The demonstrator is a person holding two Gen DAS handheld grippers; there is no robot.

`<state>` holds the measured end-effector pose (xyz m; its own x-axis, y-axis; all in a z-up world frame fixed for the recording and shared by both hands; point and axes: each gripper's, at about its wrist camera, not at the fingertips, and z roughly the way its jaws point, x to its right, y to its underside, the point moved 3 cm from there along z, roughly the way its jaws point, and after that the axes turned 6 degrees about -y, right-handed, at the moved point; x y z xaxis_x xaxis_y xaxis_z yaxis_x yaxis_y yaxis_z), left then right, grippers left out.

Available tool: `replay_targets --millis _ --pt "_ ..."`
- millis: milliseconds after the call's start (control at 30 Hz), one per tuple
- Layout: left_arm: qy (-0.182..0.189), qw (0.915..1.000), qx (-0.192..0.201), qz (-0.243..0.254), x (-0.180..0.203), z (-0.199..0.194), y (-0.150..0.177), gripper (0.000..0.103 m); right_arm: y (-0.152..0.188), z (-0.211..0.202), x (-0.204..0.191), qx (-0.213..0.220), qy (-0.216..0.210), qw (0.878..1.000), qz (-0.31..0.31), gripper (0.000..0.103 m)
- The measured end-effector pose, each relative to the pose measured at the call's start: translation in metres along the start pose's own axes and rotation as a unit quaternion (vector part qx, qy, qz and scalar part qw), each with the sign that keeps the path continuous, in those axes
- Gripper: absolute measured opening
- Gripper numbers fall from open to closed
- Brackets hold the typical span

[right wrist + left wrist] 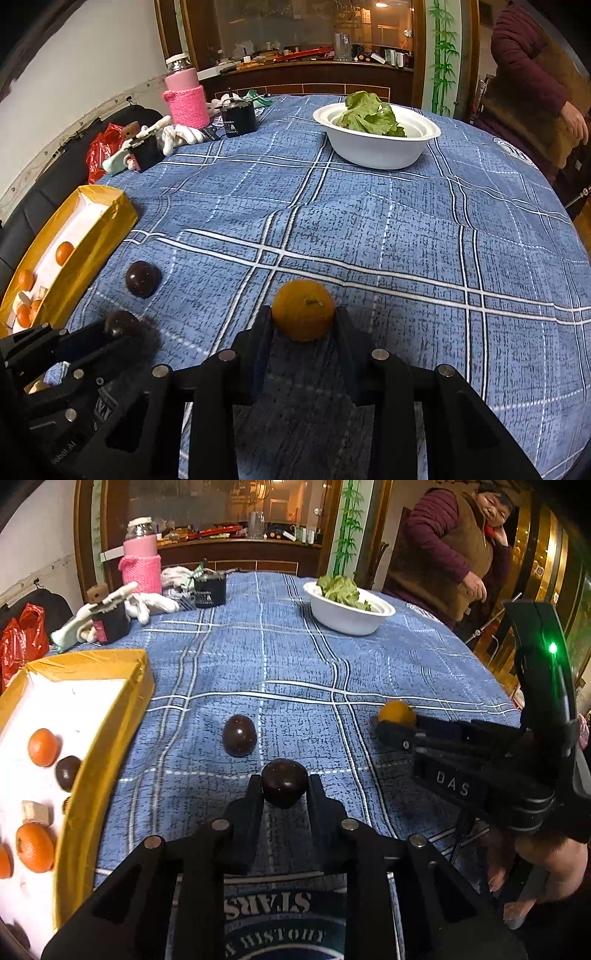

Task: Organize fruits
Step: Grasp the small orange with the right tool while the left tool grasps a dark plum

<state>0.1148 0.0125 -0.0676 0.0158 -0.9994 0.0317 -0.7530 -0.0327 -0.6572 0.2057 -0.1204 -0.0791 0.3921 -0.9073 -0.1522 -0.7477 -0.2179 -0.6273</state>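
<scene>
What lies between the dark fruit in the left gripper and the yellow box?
Only bare blue tablecloth separates the dark fruit in the left gripper from the yellow box, as the left wrist view shows.

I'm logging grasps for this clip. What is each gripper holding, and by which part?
The left gripper clamps a dark purple round fruit by its sides; the right gripper clamps a small orange mandarin by its sides, stem up.

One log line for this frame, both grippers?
left gripper: shut on dark fruit | right gripper: shut on orange | box: left
</scene>
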Motion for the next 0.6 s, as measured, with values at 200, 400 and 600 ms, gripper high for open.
replay_targets --millis 200,400,600 --pt "-0.016 0.9997 0.012 -0.015 -0.012 -0.024 0.007 0.02 0.009 -0.017 -0.014 0.007 -0.006 1.0 -0.002 0.034" --pt "-0.05 0.9969 0.025 -0.054 -0.047 -0.053 0.017 0.021 0.012 -0.037 -0.048 0.019 -0.02 0.999 -0.024 0.034" --pt "-0.101 0.9897 0.041 -0.093 -0.089 -0.08 0.024 0.021 0.008 -0.053 -0.099 0.032 -0.045 0.997 -0.059 0.033"
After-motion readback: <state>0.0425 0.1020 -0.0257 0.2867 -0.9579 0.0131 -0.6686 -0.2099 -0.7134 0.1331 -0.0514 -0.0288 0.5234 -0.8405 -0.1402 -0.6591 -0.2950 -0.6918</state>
